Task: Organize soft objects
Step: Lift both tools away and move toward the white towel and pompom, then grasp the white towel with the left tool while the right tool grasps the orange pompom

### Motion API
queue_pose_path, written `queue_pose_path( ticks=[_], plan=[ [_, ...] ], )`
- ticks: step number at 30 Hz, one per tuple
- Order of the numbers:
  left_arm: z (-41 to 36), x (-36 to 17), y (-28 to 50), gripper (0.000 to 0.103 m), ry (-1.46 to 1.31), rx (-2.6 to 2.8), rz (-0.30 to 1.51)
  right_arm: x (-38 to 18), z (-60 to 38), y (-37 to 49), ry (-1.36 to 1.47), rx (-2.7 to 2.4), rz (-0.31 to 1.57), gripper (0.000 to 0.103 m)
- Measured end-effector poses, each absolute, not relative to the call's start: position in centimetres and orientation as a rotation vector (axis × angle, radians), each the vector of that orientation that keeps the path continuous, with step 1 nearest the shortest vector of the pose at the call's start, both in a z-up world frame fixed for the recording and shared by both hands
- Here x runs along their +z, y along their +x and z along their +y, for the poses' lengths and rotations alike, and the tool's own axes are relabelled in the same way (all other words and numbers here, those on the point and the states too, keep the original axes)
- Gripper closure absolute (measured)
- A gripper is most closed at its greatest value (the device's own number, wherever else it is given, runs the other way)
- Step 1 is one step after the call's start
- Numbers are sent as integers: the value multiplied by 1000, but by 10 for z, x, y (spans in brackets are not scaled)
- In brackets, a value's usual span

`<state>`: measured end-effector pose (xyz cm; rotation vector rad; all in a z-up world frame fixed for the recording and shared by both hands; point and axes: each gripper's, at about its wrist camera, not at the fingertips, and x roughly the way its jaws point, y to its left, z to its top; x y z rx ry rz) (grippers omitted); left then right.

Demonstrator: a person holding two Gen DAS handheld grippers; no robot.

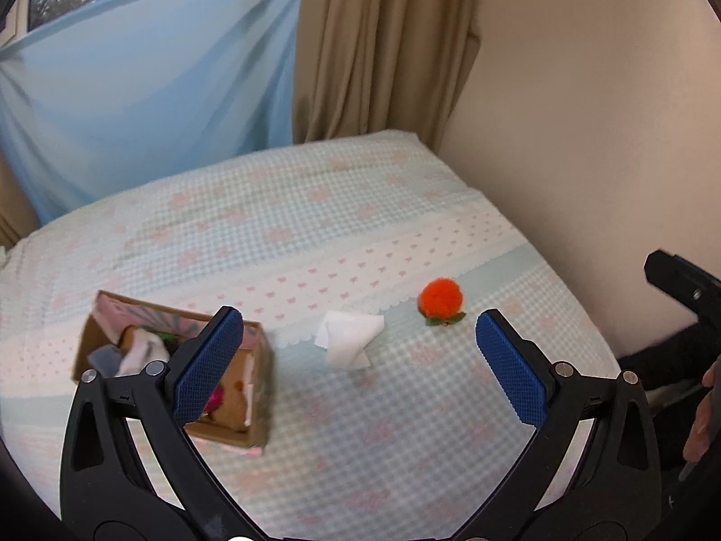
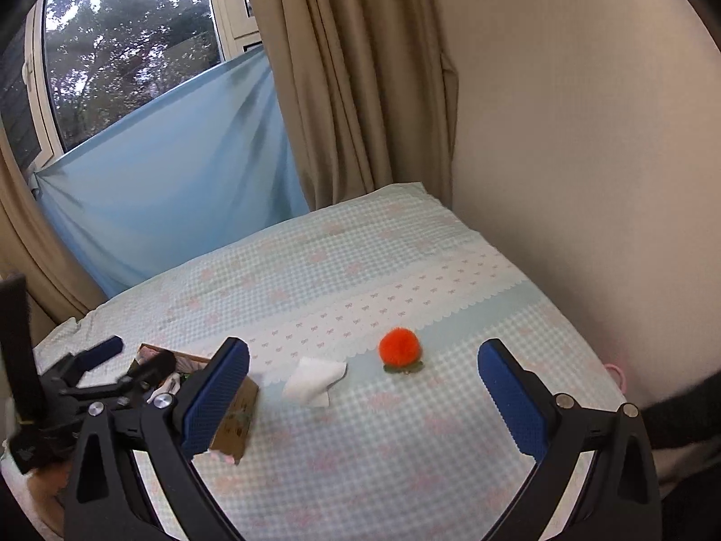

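An orange fluffy pompom [image 1: 440, 297] with green leaves lies on the checked bedspread [image 1: 315, 207], and a folded white cloth [image 1: 349, 338] lies to its left. A cardboard box [image 1: 180, 369] at the left holds several soft items. My left gripper [image 1: 360, 360] hovers open above the cloth, nothing between its blue pads [image 1: 205, 365]. In the right wrist view my right gripper [image 2: 362, 399] is open and empty, with the cloth [image 2: 313, 381] and pompom [image 2: 400, 347] ahead of it and the box [image 2: 234, 419] partly behind its left finger. The left gripper [image 2: 126, 363] shows over the box.
A beige wall [image 1: 586, 112] borders the bed on the right. Tan curtains [image 1: 374, 45] and a blue sheet [image 1: 148, 90] hang behind the bed under a window [image 2: 126, 45]. A hand [image 1: 703, 414] and a dark sleeve [image 2: 676, 410] sit at the right edge.
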<state>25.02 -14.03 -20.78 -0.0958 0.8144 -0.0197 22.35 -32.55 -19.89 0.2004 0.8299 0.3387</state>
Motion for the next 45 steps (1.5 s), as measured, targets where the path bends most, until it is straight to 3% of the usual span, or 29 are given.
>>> queue_pose_path(
  ticks=[9,17,27,29,33,35,37,40,45],
  plan=[
    [-165,-326,336,0,-97,79,915,-307,-308,315,83,511,908,2],
    [-173,-430,363,0,-48,140,910,-427,-280,361,13,645,992,2],
    [-172,-515,395,3,-24,152,983,-517,-263,394,-12,672,998,3],
    [-174,-522,401,10,-13,147,994,-527,-257,397,-19,687,1004,10],
    [-177,-532,408,22,-41,141,1015,-545,-251,403,-26,687,1033,37],
    [-180,-531,408,33,-46,124,1016,-547,-252,404,-23,681,1031,42],
    [-183,-528,408,60,-44,108,1019,-544,-253,403,-23,685,1024,51],
    [-188,-523,410,81,-35,91,1036,-538,-256,404,-20,693,1022,59],
    [-192,-506,411,86,-52,72,1027,-518,-262,406,-10,684,998,65]
  ],
)
